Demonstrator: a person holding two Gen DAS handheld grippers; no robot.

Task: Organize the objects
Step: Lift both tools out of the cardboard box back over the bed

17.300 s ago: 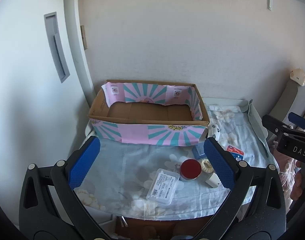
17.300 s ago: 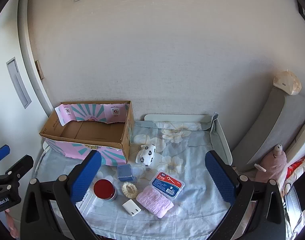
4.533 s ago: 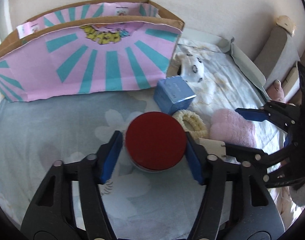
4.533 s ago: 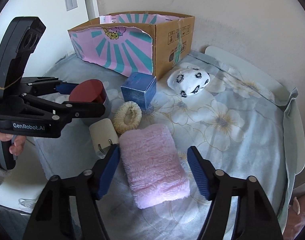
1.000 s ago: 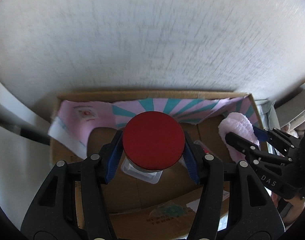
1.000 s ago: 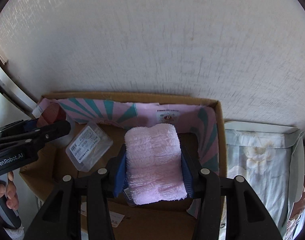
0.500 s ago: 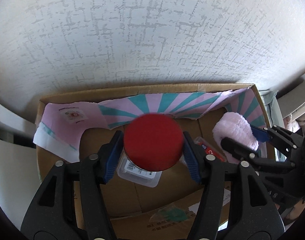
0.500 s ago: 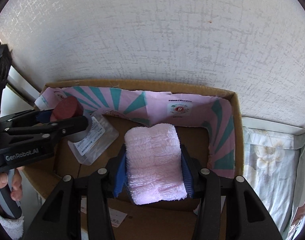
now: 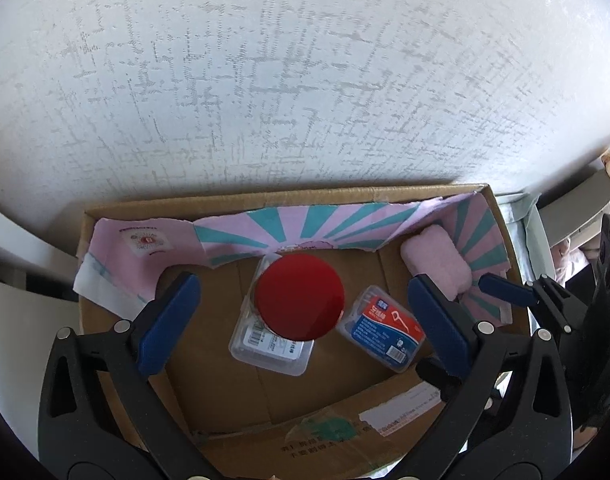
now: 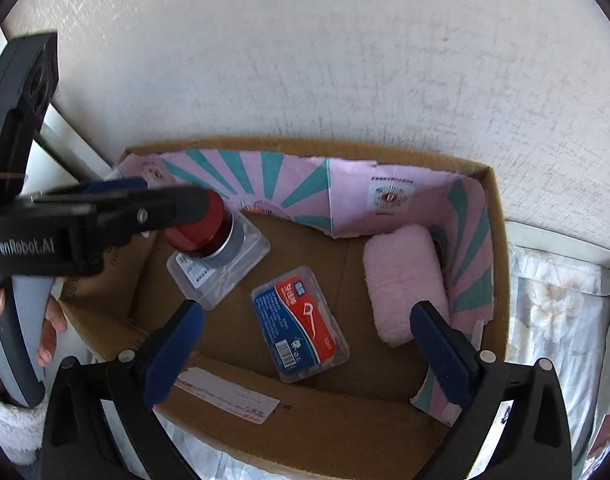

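Both grippers hover over the open cardboard box (image 9: 265, 400) lined with pink and teal paper. My left gripper (image 9: 301, 320) is open; the red-lidded jar (image 9: 299, 297) rests below it on a clear plastic case (image 9: 265, 344). My right gripper (image 10: 305, 344) is open; the pink fluffy towel (image 10: 405, 280) lies in the box's right end, also in the left wrist view (image 9: 435, 266). A blue and red floss-pick case (image 10: 301, 320) lies on the box floor between them. The jar (image 10: 203, 232) and the left gripper's fingers (image 10: 105, 208) show in the right wrist view.
The box (image 10: 325, 432) stands against a textured white wall (image 9: 305, 80). A floral sheet (image 10: 557, 320) covers the surface to the right of the box. A hand (image 10: 45, 320) holds the left gripper's handle at the left.
Both grippers have opened. The jar has dropped from the left gripper onto the clear case, and the towel has dropped from the right gripper into the box's right end.
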